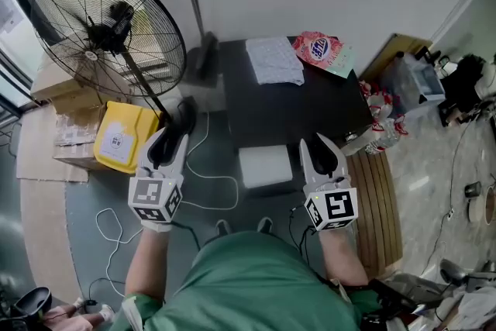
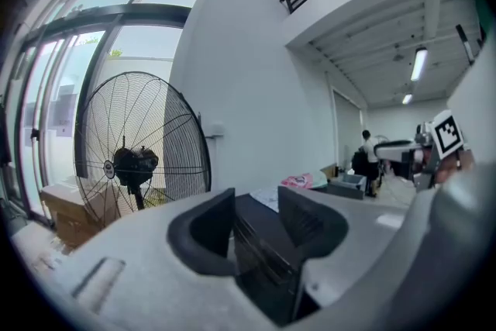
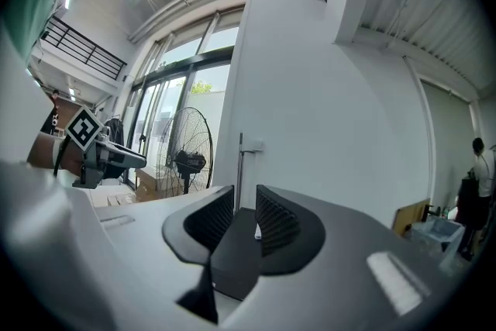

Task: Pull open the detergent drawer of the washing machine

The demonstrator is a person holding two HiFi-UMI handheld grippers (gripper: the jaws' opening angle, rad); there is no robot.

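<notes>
1. The washing machine (image 1: pixel 294 108) stands against the white wall, its dark top facing the head camera.
2. A white block (image 1: pixel 265 165) juts out from the machine's front edge. It looks like the detergent drawer already drawn out, though the steep angle leaves that unsure.
3. The left gripper (image 1: pixel 177 124) hovers off the machine's front left corner. Its fingers (image 2: pixel 208 229) are spread wide with nothing between them, and only the dark top shows beyond the gap.
4. The right gripper (image 1: pixel 314 143) is held just right of the white block, apart from it. Its fingers (image 3: pixel 279 225) stand close together with a narrow gap and pinch nothing.
5. On the machine's top lie a pale folded cloth (image 1: pixel 273 60) and, beside it toward the right rear corner, a pink detergent bag (image 1: pixel 318 49).
6. A large black fan (image 1: pixel 101 31) stands to the left of the machine, with a yellow box (image 1: pixel 124 136) at its foot.
7. White cables (image 1: pixel 209 182) trail over the floor between the grippers.
</notes>
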